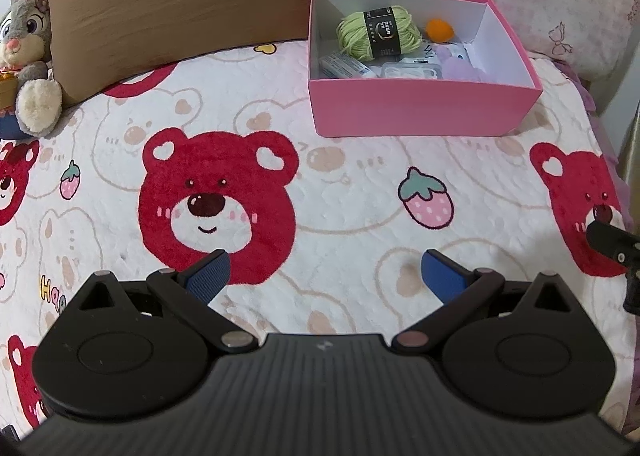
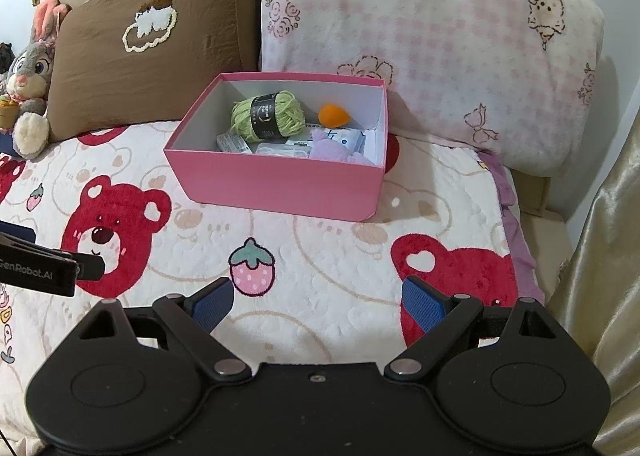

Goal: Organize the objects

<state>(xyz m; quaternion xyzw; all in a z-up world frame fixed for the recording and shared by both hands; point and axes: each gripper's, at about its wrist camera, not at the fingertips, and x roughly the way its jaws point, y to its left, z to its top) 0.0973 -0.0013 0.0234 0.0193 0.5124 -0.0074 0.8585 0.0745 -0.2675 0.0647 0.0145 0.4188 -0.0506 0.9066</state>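
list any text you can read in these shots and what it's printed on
"GenRobot.AI": side of the left gripper, first letter cut off at the frame edge.
"Hap": coloured letters on the bear blanket, rest hidden.
Black band on the green yarn: print too small to read.
Packets in the pink box: print blurred, unreadable.

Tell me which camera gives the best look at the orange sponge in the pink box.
The right wrist view: the orange sponge shows its whole teardrop shape beside the green yarn inside the pink box. The left wrist view shows the sponge too, but only as a small rounded blob.
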